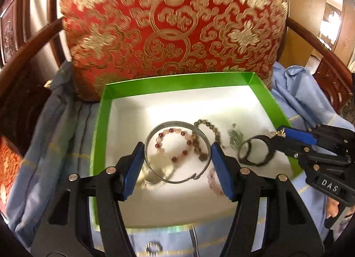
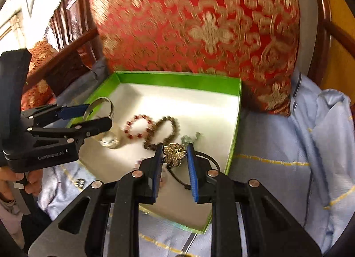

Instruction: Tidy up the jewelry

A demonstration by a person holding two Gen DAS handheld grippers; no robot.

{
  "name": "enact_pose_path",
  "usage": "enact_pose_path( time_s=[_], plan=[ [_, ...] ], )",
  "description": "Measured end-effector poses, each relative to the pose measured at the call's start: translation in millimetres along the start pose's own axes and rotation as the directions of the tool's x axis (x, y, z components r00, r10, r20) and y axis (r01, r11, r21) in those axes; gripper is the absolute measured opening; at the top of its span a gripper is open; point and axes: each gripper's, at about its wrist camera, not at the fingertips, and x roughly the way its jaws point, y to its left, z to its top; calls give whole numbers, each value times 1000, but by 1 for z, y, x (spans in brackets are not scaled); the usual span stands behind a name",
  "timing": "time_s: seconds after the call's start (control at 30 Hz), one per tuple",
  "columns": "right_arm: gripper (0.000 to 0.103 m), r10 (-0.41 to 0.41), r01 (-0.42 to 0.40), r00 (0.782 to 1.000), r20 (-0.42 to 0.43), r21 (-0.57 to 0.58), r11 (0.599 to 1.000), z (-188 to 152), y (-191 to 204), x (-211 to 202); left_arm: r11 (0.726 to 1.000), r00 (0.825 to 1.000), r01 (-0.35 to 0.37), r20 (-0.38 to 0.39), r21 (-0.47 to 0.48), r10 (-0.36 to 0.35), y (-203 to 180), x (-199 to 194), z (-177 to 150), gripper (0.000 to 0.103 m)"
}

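Green box (image 1: 106,106); bangle (image 1: 177,152) seemingly between left fingers (image 1: 133,163).

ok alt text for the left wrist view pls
The left gripper grips a silver bangle over a green box holding beaded bracelets. At right, the right gripper holds a black hair tie; a red and gold cushion stands behind.

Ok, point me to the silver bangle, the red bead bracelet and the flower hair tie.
silver bangle (image 1: 177,124): left wrist view, on its far rim.
red bead bracelet (image 2: 142,116): right wrist view, on its far beads.
flower hair tie (image 2: 174,156): right wrist view, on the flower's centre.
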Motion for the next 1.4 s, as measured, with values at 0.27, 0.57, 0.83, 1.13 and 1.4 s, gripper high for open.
enact_pose_path(
  time_s=[0.27, 0.57, 0.83, 1.13, 1.4],
  plan=[
    [23, -50, 50, 999, -8, 14, 999, 31, -17, 40, 997, 997, -71, -38, -39, 69, 16, 40, 22, 61],
    [48, -12, 12, 999, 45, -2, 1000, 27, -6, 0, 997, 999, -39, 7, -68, 40, 30, 19, 22, 69],
    [49, 104, -109, 990, -98, -49, 993, -41, 4, -46, 989, 989, 147, -6, 29, -146, 8, -60, -33, 70],
    [49, 28, -64, 968, -251, -139, 988, -98, 27, -30, 995, 980, 98, -179, 32, -91, 15, -39, -91, 74],
    [49, -66, 9, 938, -341, -165, 986, -117, 25, -4, 998, 963, 17, -269, 67, 2, 19, -17, -107, 82]
  ],
)
